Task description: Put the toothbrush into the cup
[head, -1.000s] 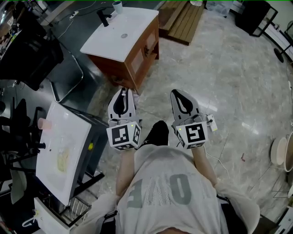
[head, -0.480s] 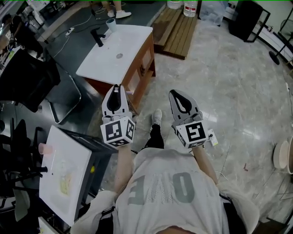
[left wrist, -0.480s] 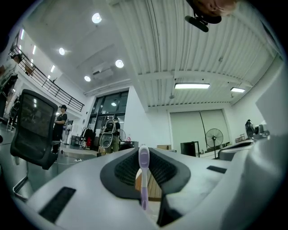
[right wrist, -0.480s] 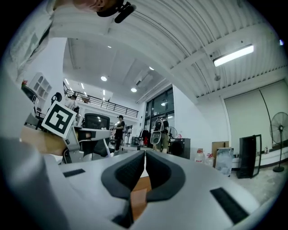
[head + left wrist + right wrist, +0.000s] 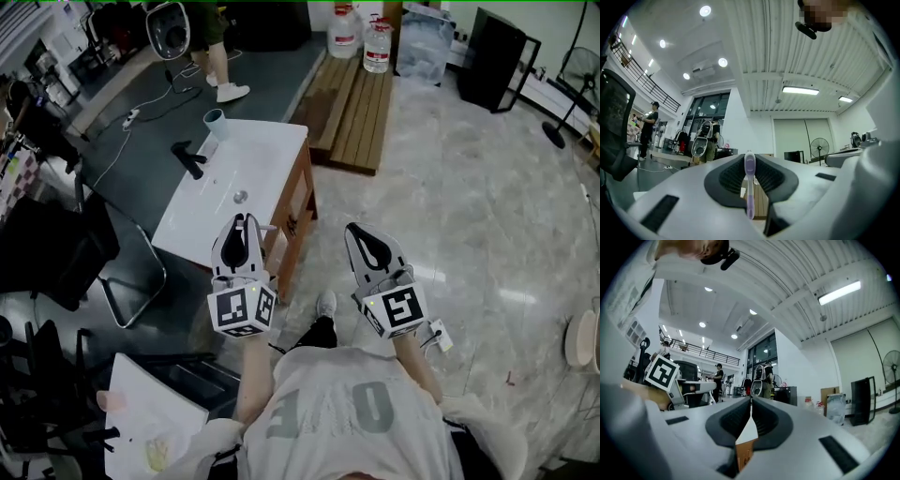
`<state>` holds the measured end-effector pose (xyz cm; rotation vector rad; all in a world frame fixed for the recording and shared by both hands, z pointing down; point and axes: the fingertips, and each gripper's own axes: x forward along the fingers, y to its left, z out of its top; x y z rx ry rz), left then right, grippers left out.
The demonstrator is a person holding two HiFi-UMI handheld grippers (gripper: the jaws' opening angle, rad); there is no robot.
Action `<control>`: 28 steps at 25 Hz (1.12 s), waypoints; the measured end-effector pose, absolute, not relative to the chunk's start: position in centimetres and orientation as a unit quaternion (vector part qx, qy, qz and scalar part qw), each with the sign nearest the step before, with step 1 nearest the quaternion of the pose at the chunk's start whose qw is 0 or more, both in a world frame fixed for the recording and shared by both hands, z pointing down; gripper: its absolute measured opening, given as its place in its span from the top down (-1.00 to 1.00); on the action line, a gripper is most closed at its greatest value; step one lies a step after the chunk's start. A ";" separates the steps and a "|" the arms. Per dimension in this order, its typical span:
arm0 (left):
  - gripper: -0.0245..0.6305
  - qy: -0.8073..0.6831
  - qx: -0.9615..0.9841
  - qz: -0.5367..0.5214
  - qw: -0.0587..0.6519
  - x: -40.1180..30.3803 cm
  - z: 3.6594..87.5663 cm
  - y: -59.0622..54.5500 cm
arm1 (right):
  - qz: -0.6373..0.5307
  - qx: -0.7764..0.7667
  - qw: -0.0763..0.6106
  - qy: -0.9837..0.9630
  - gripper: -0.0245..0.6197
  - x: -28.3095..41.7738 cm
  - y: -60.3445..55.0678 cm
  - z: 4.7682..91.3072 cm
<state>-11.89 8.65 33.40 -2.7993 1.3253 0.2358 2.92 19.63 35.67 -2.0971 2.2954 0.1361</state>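
A pale blue cup (image 5: pixel 215 123) stands at the far corner of a white sink top (image 5: pixel 272 155), beside a black faucet (image 5: pixel 190 157). My left gripper (image 5: pixel 245 219) hovers over the near edge of that top, shut on a purple toothbrush (image 5: pixel 749 187) that stands upright between its pads. In the left gripper view the brush head rises just past my left gripper's tips (image 5: pixel 749 157). My right gripper (image 5: pixel 357 231) hangs over the marble floor to the right of the cabinet. In the right gripper view, the right gripper (image 5: pixel 751 400) is shut with nothing in it.
The sink top sits on a brown wooden cabinet (image 5: pixel 298 202). A wooden pallet (image 5: pixel 350 98) and water bottles (image 5: pixel 362 37) lie beyond it. A person (image 5: pixel 212 42) stands at the back. A black chair (image 5: pixel 66 248) and a second white basin (image 5: pixel 155 427) are at the left.
Both grippers have moved forward together towards the wooden cabinet. The sink top and cup now lie closer, and the white basin at the left has slid to the bottom corner.
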 end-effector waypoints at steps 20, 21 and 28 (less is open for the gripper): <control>0.70 0.468 -0.881 0.074 0.008 -8.9 34.2 -12.5 | -0.006 -0.619 0.018 0.785 0.82 4.9 -5.8 37.6; 0.70 0.474 -0.877 0.074 0.009 -9.0 34.2 -12.9 | -0.005 -0.614 0.014 0.790 0.82 5.0 -6.4 37.8; 0.70 0.524 -0.849 0.066 0.033 -8.9 34.3 -16.2 | 0.020 -0.573 0.016 0.819 0.82 5.9 -13.2 37.3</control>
